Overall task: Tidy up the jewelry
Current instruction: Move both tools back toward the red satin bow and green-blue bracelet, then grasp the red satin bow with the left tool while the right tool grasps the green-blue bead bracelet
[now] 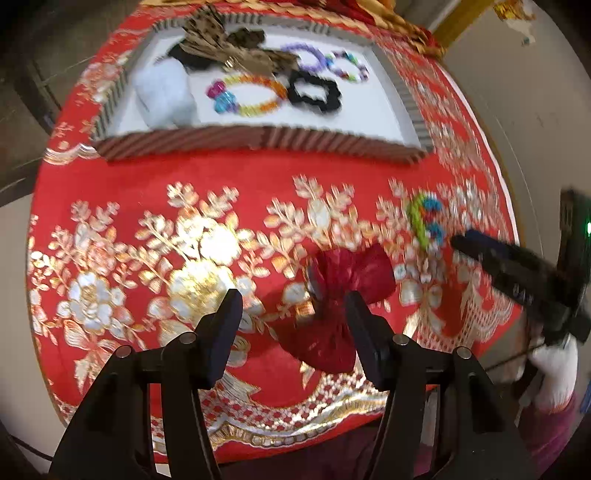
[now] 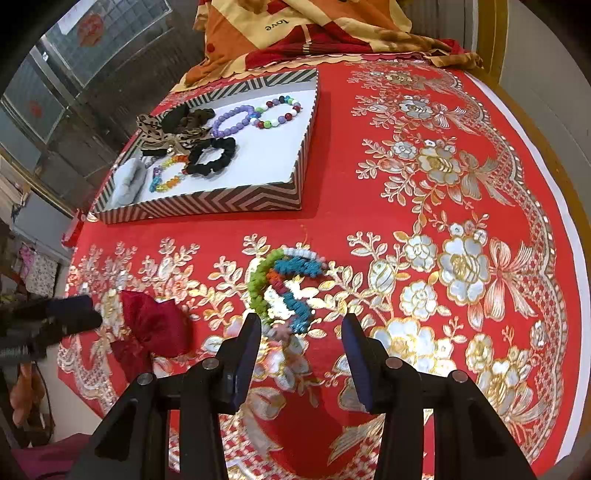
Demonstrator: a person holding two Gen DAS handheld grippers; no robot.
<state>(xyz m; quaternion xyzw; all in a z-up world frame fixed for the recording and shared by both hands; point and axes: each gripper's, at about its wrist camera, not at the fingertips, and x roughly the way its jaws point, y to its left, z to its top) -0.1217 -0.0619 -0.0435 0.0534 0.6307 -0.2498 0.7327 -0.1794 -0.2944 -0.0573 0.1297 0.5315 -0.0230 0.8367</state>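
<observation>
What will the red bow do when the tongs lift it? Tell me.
The red bow is gathered cloth, so it will probably flop and sag rather than hold stiff. It looks light, likely lifting easily. Lying flat on the tablecloth, it should not roll.

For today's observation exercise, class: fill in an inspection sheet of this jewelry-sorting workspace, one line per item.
Surface: red tablecloth with gold and silver flowers.
Job's things: striped tray holds purple bracelet, black scrunchie and other pieces; red bow and multicolored bracelet lie outside it on the cloth.
Clutter: folded patterned fabric behind the tray.
Grippers: left hand-held gripper open around the bow; right hand-held gripper open near the multicolored bracelet.
Cables: nothing seen.
Surroundings: window at the left.
</observation>
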